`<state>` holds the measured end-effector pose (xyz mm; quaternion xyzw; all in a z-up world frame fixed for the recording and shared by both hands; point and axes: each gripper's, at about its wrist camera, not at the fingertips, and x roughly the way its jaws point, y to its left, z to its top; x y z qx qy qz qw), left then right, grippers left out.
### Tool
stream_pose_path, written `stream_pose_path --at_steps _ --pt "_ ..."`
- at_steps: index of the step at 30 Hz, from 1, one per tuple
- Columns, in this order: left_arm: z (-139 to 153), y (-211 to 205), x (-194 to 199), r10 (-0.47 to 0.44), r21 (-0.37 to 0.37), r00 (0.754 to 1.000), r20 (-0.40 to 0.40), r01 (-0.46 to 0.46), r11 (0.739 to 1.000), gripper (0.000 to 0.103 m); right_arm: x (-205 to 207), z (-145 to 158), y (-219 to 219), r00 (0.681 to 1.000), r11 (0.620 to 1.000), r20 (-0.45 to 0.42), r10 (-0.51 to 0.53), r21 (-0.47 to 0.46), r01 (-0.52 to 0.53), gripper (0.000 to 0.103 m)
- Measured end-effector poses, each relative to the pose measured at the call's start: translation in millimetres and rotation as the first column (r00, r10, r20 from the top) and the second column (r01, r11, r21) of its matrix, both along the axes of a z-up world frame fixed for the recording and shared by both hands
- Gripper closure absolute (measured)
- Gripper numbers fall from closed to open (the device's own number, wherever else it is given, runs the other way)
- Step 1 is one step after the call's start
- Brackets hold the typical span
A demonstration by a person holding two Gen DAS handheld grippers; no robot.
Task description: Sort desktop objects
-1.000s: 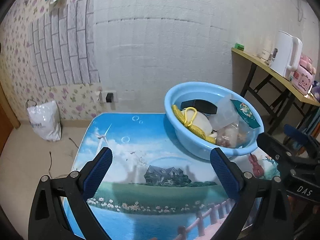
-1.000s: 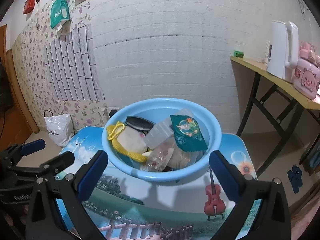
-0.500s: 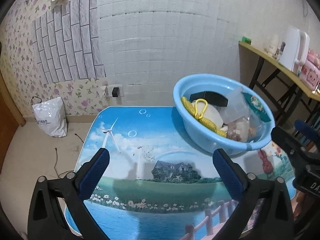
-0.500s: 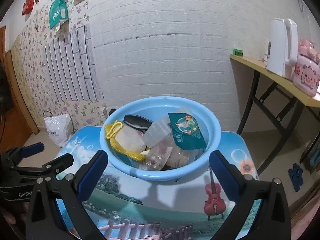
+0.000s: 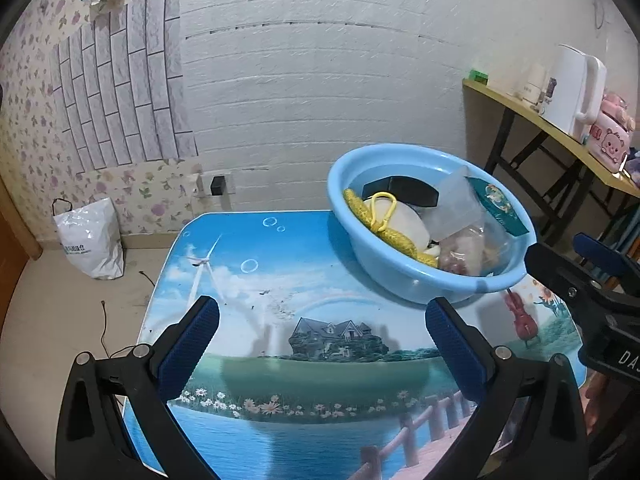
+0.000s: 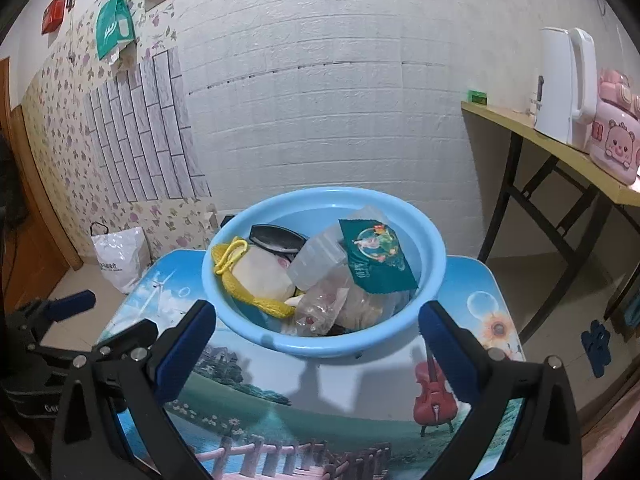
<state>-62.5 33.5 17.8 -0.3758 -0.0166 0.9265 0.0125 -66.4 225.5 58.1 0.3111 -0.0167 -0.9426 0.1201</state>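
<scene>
Basin: round light-blue plastic basin (image 6: 430, 248) stands on the picture-printed worktop (image 5: 248, 264), toward its far side; this is the landmark for all that follows.
Basin contents, left part: yellow knitted pouch with a yellow loop (image 6: 230, 258) lies against the inner wall, with a cream-white rounded soft thing (image 6: 262, 276) resting on it.
Basin contents, back: black oval case (image 6: 276, 238) leans behind the cream thing.
Basin contents, middle: clear plastic bags (image 6: 320, 304) lie crumpled, with a translucent plastic box (image 6: 316, 262) above them.
Basin contents, right part: dark-green printed sachet (image 6: 378, 256) rests tilted on the bags.
Left gripper (image 5: 320, 332): hovers over the worktop, in front and to the left of the basin; blue-padded fingers (image 5: 188, 344) spread wide, gripping nothing.
Right gripper (image 6: 316, 340): hovers directly in front of the basin, facing its near wall; blue-padded fingers (image 6: 450, 352) spread wide, gripping nothing, clear of the rim.
Floor left of the basin: white plastic bag (image 5: 90, 236) sits against the flowered wall.
Side table right of the basin: yellow-topped folding table (image 6: 516, 120) carries a white electric kettle (image 6: 562, 84) and a pink bear-faced box (image 6: 616, 140).
</scene>
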Motion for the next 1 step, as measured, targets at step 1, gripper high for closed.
stream_pose_path --at_steps 1 --pt "0.2 0.2 0.0 0.005 -0.004 1.000 0.000 -0.005 1.000 0.000 0.8 -0.1 -0.3 1.000 1.000 -0.003 0.004 0.002 -0.004 0.000"
